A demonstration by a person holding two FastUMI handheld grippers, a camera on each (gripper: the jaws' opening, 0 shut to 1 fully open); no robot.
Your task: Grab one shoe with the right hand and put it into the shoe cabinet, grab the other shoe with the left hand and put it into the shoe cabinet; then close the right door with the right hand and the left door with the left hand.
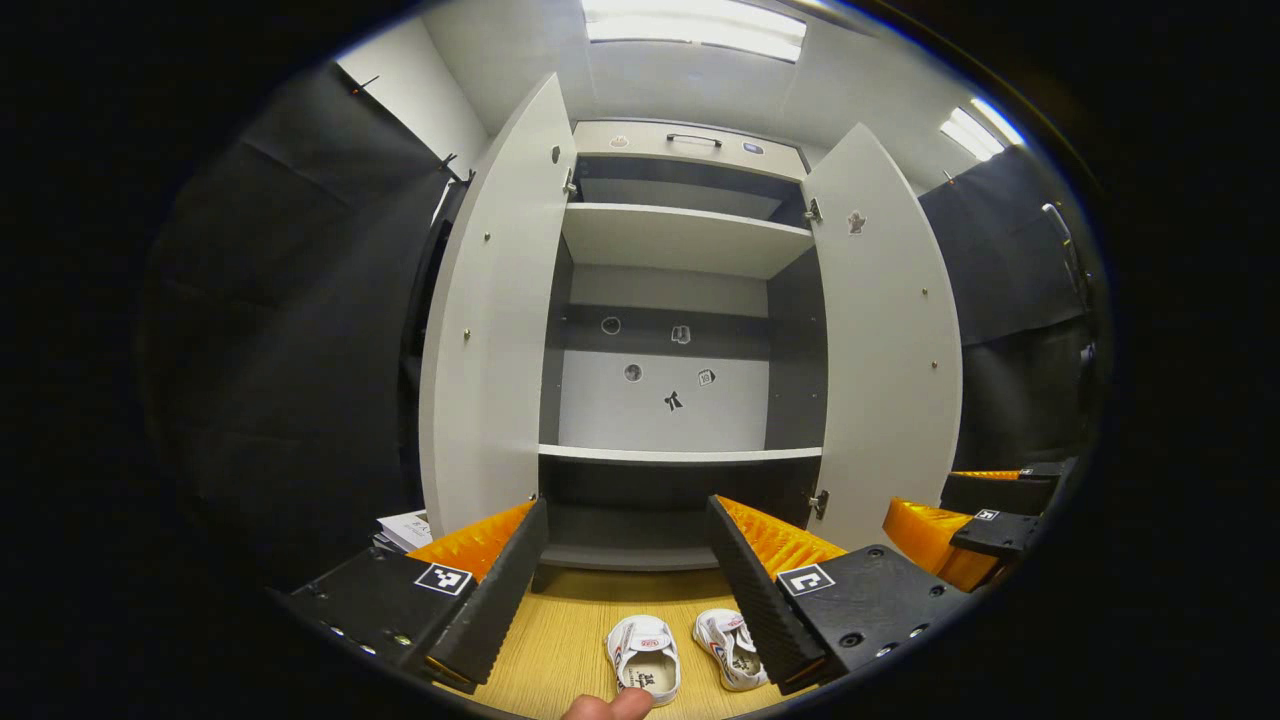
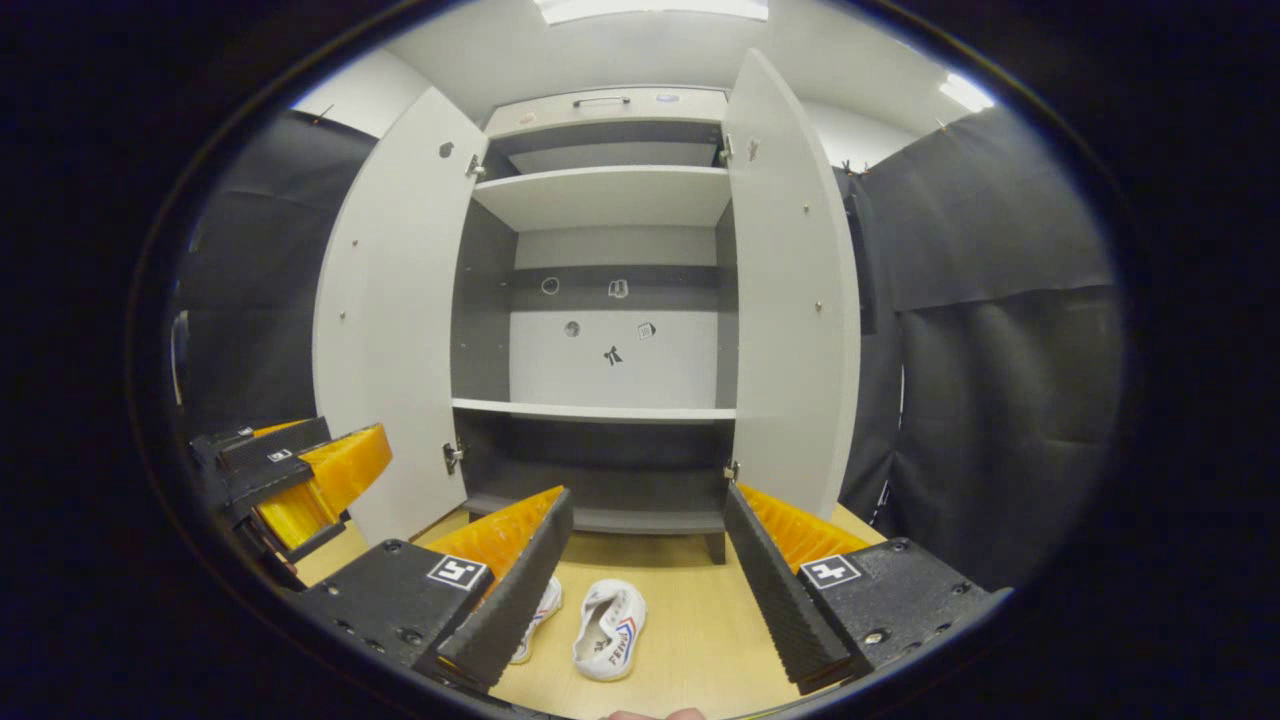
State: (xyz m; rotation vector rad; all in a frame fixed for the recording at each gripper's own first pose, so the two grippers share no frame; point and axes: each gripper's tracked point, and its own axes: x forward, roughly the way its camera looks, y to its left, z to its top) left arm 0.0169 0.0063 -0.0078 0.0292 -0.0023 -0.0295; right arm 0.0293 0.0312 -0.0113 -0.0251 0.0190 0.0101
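Opening step, nothing grabbed yet by my reading. Shoe cabinet (image 2: 610,300) stands with both doors swung wide, shelves bare. Two white shoes (image 2: 608,630) lie side by side on the wood floor (image 2: 690,610) in front of it. Right gripper (image 2: 640,570) spread wide, empty, above and just behind them; the nearer shoe sits low between its fingers. Left gripper (image 1: 625,570) likewise spread, empty. Next: lower the right one onto a shoe
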